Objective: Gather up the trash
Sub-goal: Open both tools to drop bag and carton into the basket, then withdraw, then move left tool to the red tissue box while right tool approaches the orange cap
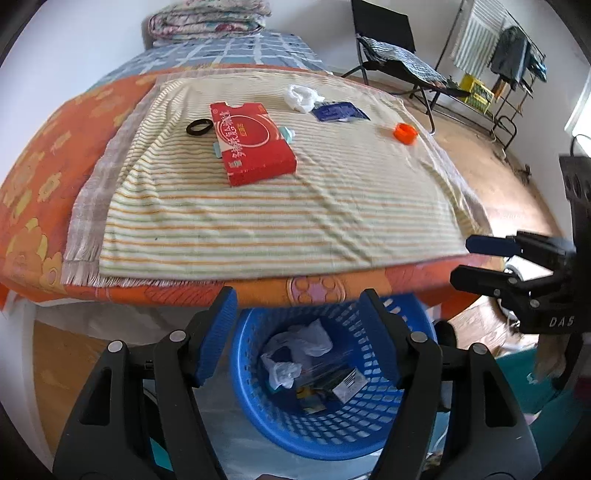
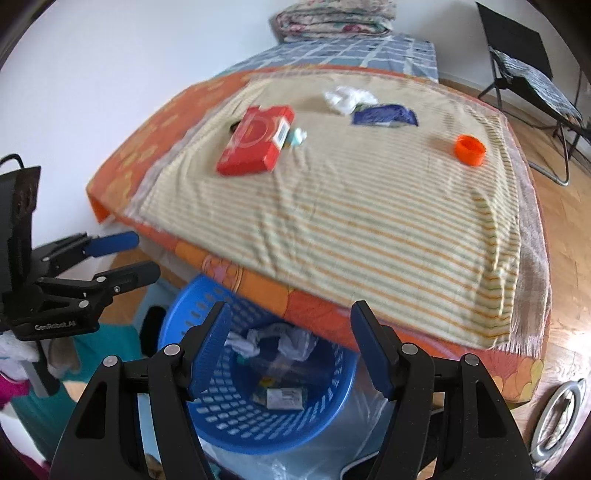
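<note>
Both grippers: left gripper (image 1: 297, 306) and right gripper (image 2: 288, 321), fingers spread, nothing between them; we hang over the basket.
Basket (image 1: 384, 439): blue, on floor at bed edge, holds crumpled wrappers.
Bed (image 1: 258, 221): red box (image 1: 253, 142), black ring (image 1: 199, 127), orange cap (image 1: 405, 133), blue packet (image 1: 338, 110), white wad (image 1: 301, 96).

A folded quilt (image 1: 208, 16) tops the bed's far end — a black folding chair (image 1: 391, 40) stands beside.
</note>
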The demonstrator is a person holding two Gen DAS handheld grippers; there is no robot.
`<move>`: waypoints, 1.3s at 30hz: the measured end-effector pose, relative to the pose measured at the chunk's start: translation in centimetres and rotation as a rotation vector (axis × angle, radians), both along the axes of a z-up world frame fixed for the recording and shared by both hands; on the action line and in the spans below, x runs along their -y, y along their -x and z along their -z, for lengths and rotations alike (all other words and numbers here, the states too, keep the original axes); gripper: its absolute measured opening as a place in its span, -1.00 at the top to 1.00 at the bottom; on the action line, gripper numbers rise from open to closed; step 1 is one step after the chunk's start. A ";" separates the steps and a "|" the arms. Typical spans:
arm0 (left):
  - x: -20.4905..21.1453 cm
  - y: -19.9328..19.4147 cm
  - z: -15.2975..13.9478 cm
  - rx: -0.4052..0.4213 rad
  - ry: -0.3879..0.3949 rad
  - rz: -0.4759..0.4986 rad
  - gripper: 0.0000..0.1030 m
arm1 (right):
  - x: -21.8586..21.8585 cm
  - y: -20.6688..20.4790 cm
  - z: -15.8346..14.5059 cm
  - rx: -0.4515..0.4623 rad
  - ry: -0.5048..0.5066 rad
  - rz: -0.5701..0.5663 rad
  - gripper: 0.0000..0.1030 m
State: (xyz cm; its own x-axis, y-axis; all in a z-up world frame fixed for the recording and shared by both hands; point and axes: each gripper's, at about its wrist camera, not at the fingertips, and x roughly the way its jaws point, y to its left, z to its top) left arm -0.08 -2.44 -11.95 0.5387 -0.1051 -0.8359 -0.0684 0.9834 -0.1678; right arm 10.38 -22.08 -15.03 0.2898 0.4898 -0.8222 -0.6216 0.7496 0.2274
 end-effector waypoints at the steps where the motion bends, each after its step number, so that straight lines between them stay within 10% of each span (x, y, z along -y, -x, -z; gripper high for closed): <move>1: -0.2 -0.4 -0.1 -0.004 0.014 -0.006 -0.39 | 0.1 -0.3 -0.2 0.001 -0.007 0.009 -0.30; 22: -6.8 -12.8 -1.1 -0.079 0.222 -0.173 -0.56 | 1.3 -10.5 -3.6 0.012 -0.093 0.201 -0.36; 39: -8.3 -19.9 2.9 -0.151 0.212 -0.260 -0.56 | 4.6 -19.6 -2.1 -0.056 -0.140 0.419 -0.36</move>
